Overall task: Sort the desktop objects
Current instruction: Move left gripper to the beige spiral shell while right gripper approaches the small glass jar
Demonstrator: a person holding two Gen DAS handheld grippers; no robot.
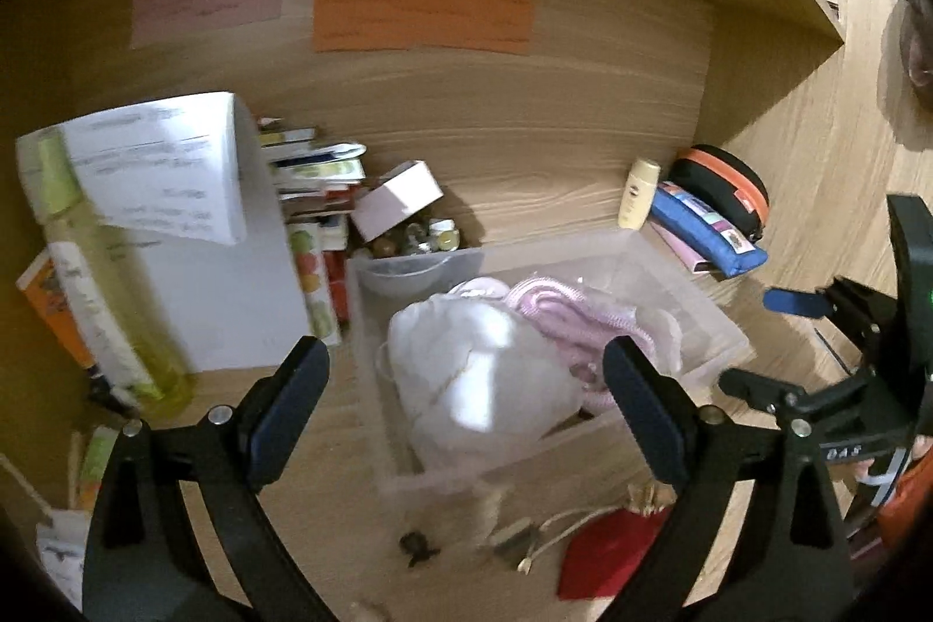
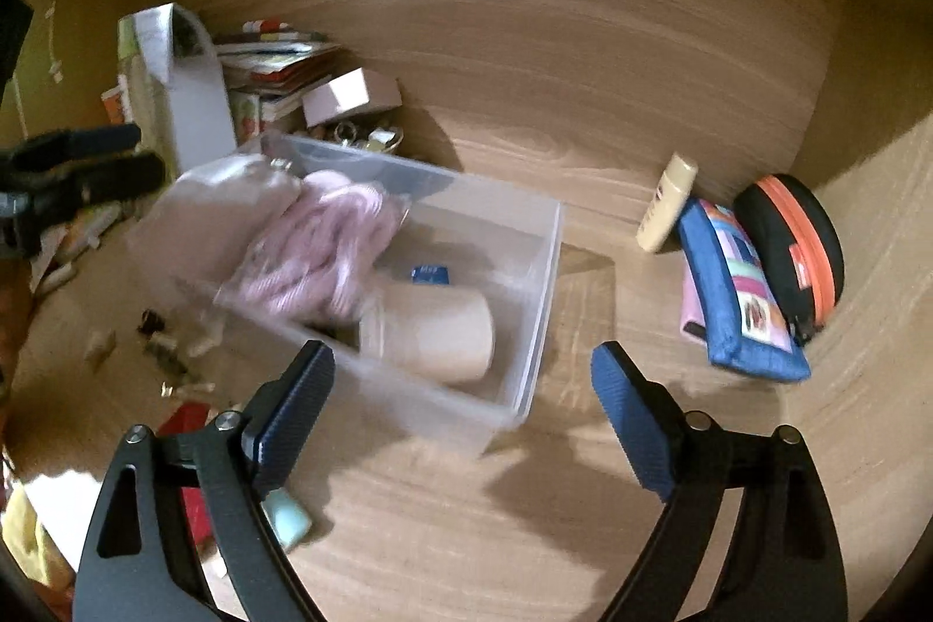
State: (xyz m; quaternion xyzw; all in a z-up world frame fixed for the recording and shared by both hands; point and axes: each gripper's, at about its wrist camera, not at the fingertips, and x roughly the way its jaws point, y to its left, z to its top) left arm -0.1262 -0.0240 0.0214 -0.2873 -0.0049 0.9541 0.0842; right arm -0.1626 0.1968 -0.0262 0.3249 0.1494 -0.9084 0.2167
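Observation:
A clear plastic bin (image 1: pixel 700 295) stands on the wooden desk. It holds a white bag (image 1: pixel 478 377), a pink cloth (image 1: pixel 571 319) and, in the right wrist view, a beige roll (image 2: pixel 431 330). My left gripper (image 1: pixel 463 354) hangs open above the bin's near end, nothing between its fingers. My right gripper (image 2: pixel 460 354) is open too, over the bin's (image 2: pixel 542 272) near right corner, and holds nothing. Each gripper shows in the other's view: the right gripper (image 1: pixel 746 339) at the right edge, the left gripper (image 2: pixel 146 153) at the left edge.
Against the back wall lean a cream bottle (image 2: pixel 667 202), a blue pouch (image 2: pixel 740 290) and a black-orange case (image 2: pixel 799 243). Left of the bin stand books (image 1: pixel 309 190), a white box (image 1: pixel 227 272) and a yellow-green bottle (image 1: pixel 99 284). A red pouch (image 1: pixel 606 552) and small bits lie in front.

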